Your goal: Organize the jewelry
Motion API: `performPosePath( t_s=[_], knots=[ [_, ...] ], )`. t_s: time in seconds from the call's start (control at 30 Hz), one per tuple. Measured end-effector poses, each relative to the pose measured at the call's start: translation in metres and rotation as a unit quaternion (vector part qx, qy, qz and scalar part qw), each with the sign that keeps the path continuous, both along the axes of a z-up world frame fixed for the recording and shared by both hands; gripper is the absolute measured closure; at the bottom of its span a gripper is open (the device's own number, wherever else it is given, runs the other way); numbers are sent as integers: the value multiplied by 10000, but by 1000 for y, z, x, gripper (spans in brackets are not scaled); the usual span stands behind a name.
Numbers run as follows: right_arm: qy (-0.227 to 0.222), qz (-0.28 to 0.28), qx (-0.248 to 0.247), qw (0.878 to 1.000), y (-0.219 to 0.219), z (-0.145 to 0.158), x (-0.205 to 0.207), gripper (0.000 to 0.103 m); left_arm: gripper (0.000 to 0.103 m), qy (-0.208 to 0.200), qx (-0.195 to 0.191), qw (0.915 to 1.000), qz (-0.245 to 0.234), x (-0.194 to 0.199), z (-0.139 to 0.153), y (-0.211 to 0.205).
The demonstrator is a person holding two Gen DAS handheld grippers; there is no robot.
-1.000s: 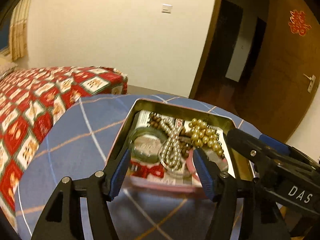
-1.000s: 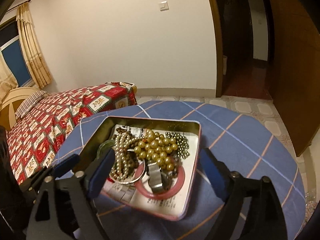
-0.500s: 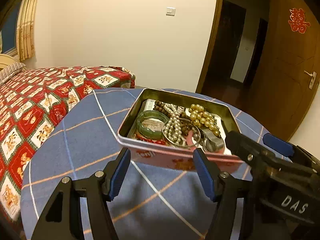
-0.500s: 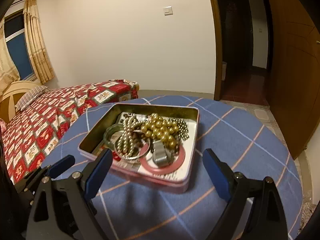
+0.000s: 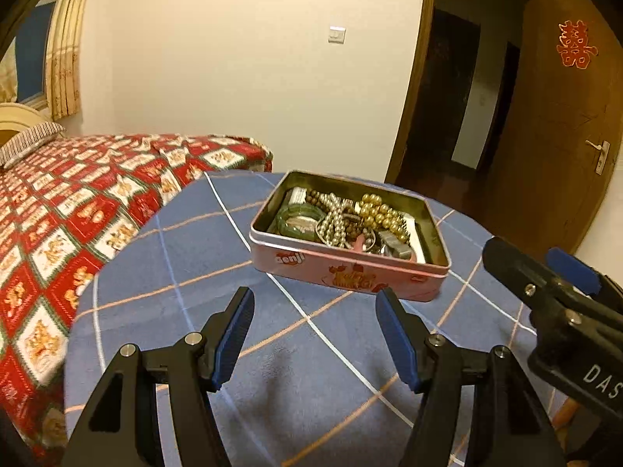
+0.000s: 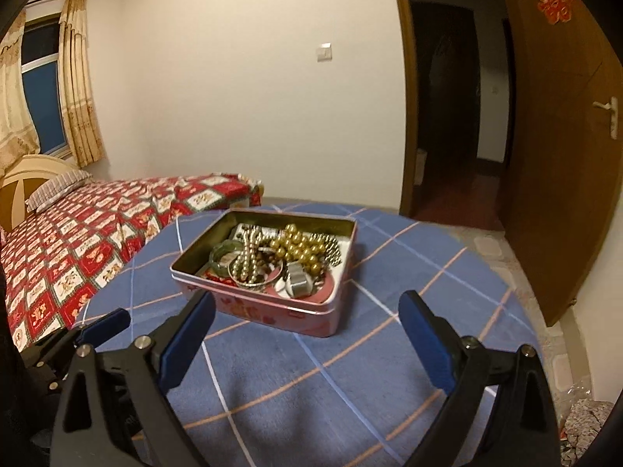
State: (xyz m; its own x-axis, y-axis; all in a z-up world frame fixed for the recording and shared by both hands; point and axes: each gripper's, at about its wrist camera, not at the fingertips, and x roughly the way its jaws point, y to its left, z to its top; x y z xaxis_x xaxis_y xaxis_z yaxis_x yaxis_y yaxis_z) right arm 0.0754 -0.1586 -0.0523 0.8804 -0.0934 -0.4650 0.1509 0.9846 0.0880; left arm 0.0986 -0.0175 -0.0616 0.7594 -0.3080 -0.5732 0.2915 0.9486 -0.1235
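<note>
**Occluded / unresolved**

Pink tin (image 5: 348, 272): jewelry (image 5: 350, 220) tangled, individual pieces overlap, lower layers hidden. Near wall hides tin floor. Right gripper (image 5: 545, 284) cut by left-wrist frame edge. Doorway (image 6: 447, 116) interior too dark.

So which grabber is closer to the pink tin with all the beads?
Probably the right gripper, though it's close. Its left finger reaches the pink tin's near wall. The left gripper sits back from the tin, with bare tablecloth between. Both are open and empty.
</note>
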Motion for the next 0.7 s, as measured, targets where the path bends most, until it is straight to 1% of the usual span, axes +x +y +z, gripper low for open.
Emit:
performPosePath(
  t_s=[0.13,0.3,0.4,0.5,0.63,0.67,0.7],
  knots=[
    [-281,-75,-136,9995,6,19,-16,3,38,-157,-110,9998,39,-13,16,5],
    [-569,-176,-283,9978,15,39,-31,1,38,-361,-41,9991,212,-28,37,12],
    [-718,-182,-285,9968,19,51,-38,0,38,-505,-55,9983,283,-37,49,16],
    [-849,-164,-294,9958,22,58,-44,0,38,-706,-99,9970,285,-46,61,19],
    [-975,-161,-340,9945,25,65,-46,0,36,-928,-58,9952,295,-55,74,21],
    [-995,-163,-339,9943,26,65,-47,0,34,-964,-94,9949,281,-57,76,21],
    [-1025,-174,-334,9940,26,67,-48,0,29,-973,-111,9948,274,-58,78,21]
  ],
)
